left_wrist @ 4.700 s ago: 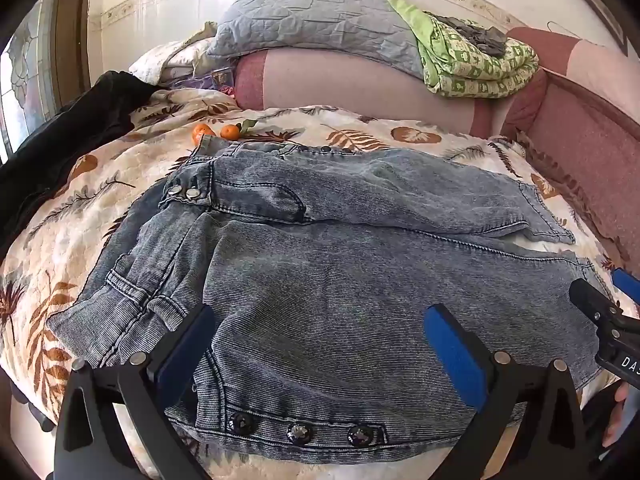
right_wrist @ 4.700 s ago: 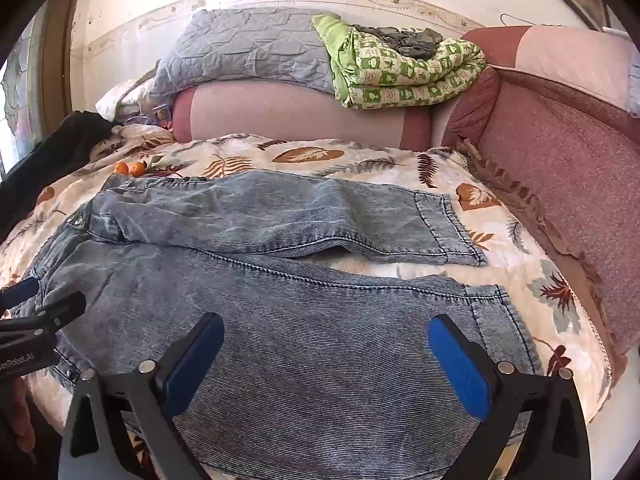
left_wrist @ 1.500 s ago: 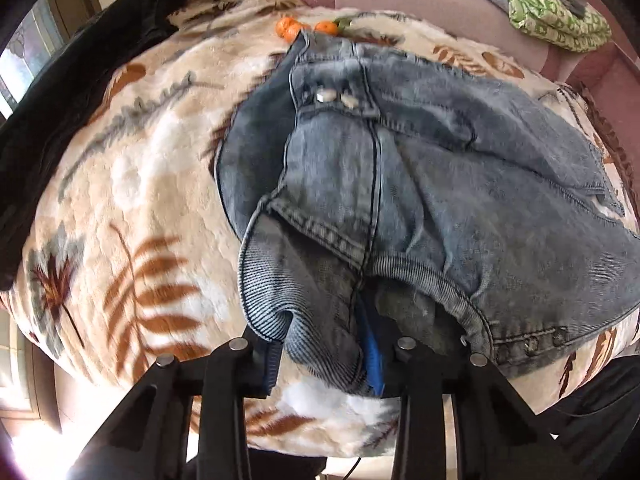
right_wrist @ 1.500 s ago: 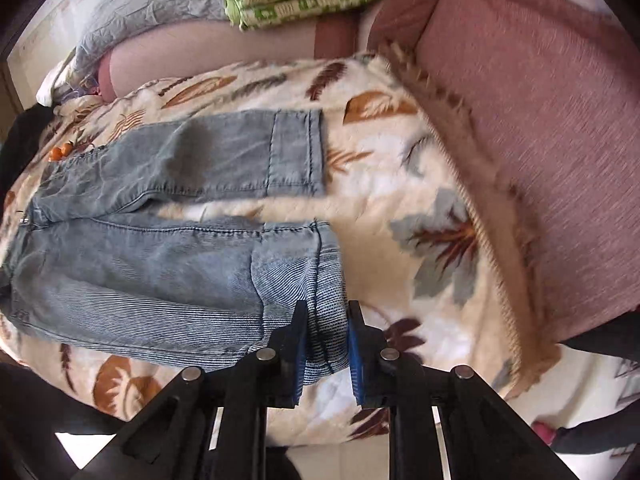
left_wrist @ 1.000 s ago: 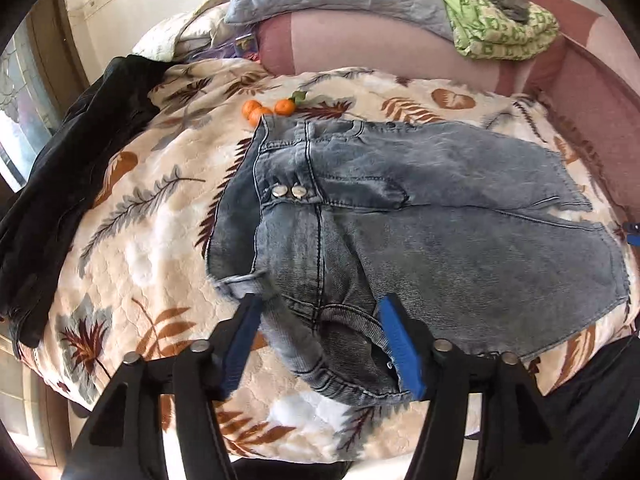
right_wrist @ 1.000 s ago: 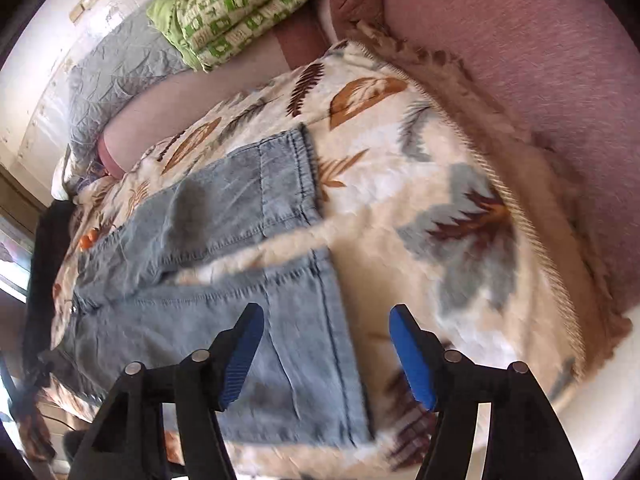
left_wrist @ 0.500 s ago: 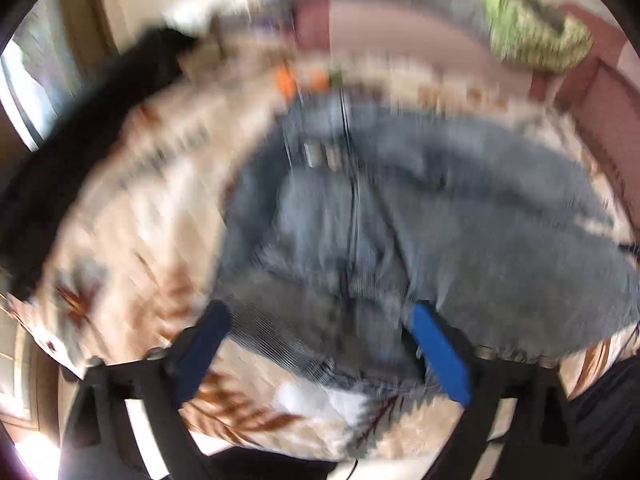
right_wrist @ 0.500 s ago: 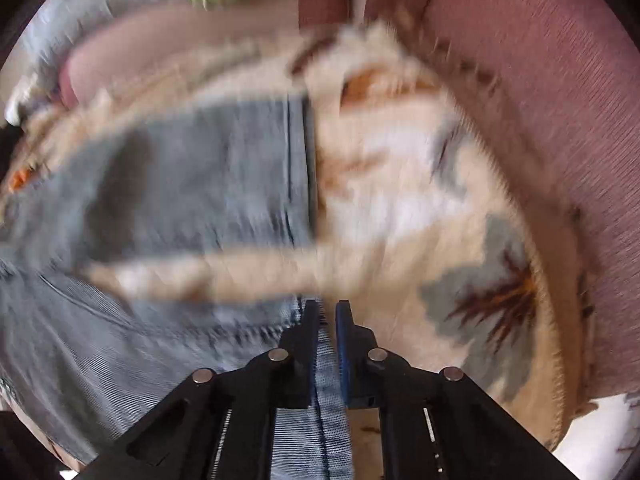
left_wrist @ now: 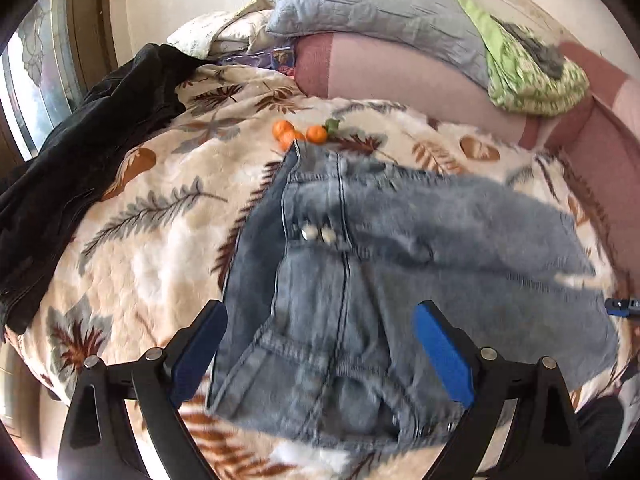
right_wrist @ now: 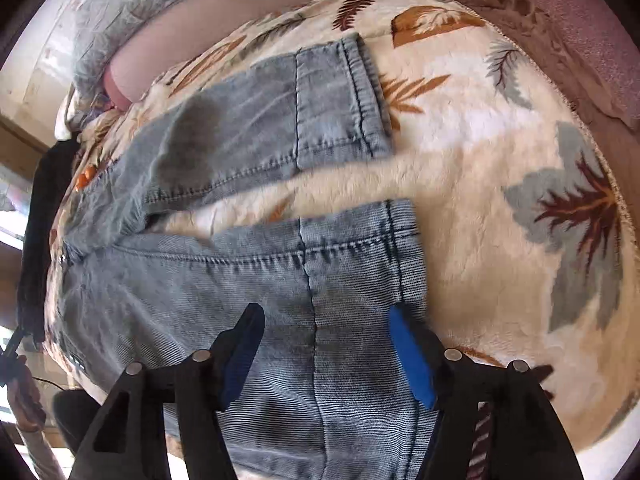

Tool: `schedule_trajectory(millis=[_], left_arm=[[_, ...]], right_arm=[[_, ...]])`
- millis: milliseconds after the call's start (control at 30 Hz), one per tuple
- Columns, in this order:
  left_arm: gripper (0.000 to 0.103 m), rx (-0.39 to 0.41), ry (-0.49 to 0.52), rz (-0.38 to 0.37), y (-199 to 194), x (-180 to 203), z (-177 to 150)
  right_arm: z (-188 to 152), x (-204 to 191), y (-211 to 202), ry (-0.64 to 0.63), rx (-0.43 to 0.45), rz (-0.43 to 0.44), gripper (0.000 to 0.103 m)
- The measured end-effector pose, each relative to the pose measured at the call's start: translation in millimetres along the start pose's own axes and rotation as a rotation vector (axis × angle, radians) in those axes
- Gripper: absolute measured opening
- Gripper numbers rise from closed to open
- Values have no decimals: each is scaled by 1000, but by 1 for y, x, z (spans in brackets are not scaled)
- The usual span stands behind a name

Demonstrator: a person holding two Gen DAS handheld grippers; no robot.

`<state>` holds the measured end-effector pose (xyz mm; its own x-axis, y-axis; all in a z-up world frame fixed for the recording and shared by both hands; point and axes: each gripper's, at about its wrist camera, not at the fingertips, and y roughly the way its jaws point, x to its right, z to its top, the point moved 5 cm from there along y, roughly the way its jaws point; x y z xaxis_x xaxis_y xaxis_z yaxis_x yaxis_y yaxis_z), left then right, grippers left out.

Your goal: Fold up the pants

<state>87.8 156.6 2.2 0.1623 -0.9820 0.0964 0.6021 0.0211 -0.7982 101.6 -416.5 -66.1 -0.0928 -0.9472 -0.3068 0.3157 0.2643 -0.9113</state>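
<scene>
Light blue denim pants lie spread on a leaf-patterned blanket, waist to the left, legs to the right. My left gripper is open over the rumpled waistband at the near edge, holding nothing. In the right wrist view the two leg ends lie apart with blanket between them. My right gripper is open over the near leg's cuff, holding nothing.
Small oranges lie just beyond the waistband. A black garment is heaped at the left. A pink bolster, grey pillow and green blanket line the back. A padded pink side runs along the right.
Half a second ago my right gripper was shut on the near cuff; now it is open and the cuff lies flat. My left gripper stays open; the waistband lies a little flatter.
</scene>
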Motion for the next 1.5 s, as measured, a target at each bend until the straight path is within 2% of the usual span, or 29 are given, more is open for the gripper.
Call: schedule_trajectory(millis=[67, 167, 233, 333, 533, 667, 733, 800, 833, 867, 900, 1033, 1067, 1100, 1133, 1167, 1200, 1333, 1500], left_arm=[[95, 10, -22, -26, 8, -3, 19], [95, -9, -52, -53, 48, -3, 58], [95, -35, -70, -59, 77, -1, 81], [95, -41, -37, -60, 109, 7, 109], [95, -88, -110, -61, 159, 1, 140], [89, -112, -127, -62, 184, -3, 146], [75, -134, -112, -53, 195, -3, 147], [67, -151, -120, -38, 204, -7, 148], [63, -156, -124, -43, 207, -8, 148], [63, -161, -124, -49, 209, -8, 148], [63, -165, -115, -50, 213, -6, 148], [61, -191, -124, -29, 233, -6, 147], [55, -185, -119, -19, 234, -5, 149], [30, -194, -112, -31, 234, -1, 151], [17, -204, -109, -38, 234, 2, 153], [11, -204, -94, 0, 231, 4, 155], [2, -203, -77, 27, 228, 5, 157], [2, -158, -64, 21, 203, 6, 165], [2, -67, -48, -8, 154, 5, 171]], right_arm=[[27, -12, -20, -37, 67, 4, 68], [75, -18, -19, -52, 95, -12, 68], [107, -15, -5, -21, 85, -35, 68], [151, -9, 25, 4, 67, -69, 68], [202, 3, 63, 56, 85, -133, 68], [203, 6, 89, 59, 52, -131, 68], [205, 6, 95, 43, 58, -146, 68], [208, 6, 93, 53, 59, -136, 67], [209, 6, 91, 55, 52, -128, 64], [210, 6, 89, 57, 50, -126, 57], [211, 6, 87, 59, 51, -124, 55], [211, 7, 99, 48, 40, -142, 54], [212, 5, 99, 40, 41, -149, 52], [213, 3, 98, 24, 43, -155, 48], [214, 1, 96, 10, 45, -167, 32], [214, -1, 94, 3, 44, -160, 21], [215, -3, 92, -5, 45, -161, 20], [216, -13, 73, -15, 105, -168, 17], [214, -24, 38, -32, 177, -164, 17]])
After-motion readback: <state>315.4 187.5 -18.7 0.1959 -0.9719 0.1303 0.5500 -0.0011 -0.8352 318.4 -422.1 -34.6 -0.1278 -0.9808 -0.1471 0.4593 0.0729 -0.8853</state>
